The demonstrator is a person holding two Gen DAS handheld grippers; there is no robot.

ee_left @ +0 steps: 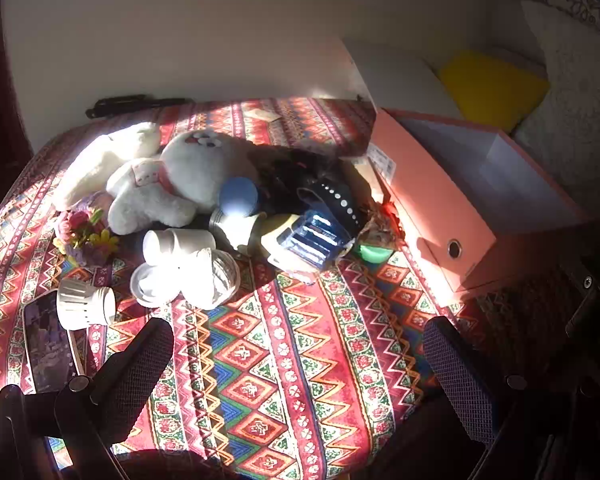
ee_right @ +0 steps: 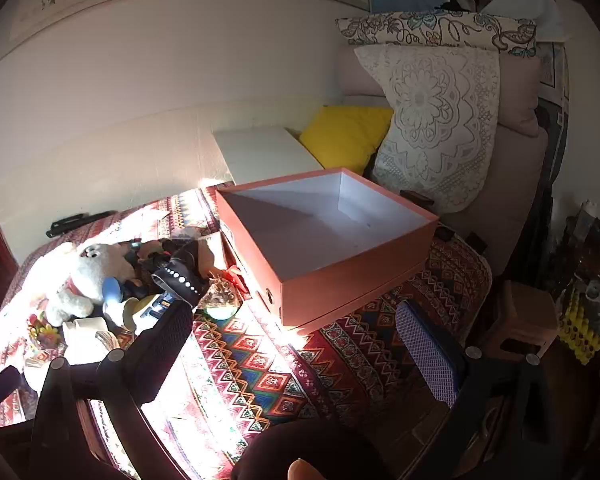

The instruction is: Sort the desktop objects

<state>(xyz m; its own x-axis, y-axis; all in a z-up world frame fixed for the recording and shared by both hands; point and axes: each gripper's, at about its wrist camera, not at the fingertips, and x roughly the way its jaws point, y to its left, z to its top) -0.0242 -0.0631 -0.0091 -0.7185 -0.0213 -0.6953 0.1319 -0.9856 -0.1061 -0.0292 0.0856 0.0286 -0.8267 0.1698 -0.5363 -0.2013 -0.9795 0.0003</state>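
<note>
A heap of objects lies on the patterned tablecloth (ee_left: 284,344): a white plush toy (ee_left: 168,180), white bottles (ee_left: 180,240), a white jar (ee_left: 86,304), a phone (ee_left: 48,348), a small flower pot (ee_left: 86,236), a dark studded strap (ee_left: 336,200) and a striped case (ee_left: 312,240). An open pink box (ee_left: 432,208) (ee_right: 328,240) stands empty at the right. My left gripper (ee_left: 296,344) hangs open over bare cloth in front of the heap. My right gripper (ee_right: 296,336) is open too, near the box's front corner, holding nothing.
A black pen-like object (ee_left: 136,104) lies at the table's back edge against the wall. A white board (ee_right: 264,152), a yellow cushion (ee_right: 344,136) and a lace pillow (ee_right: 440,120) sit behind the box. A brown stool (ee_right: 520,320) stands at the right.
</note>
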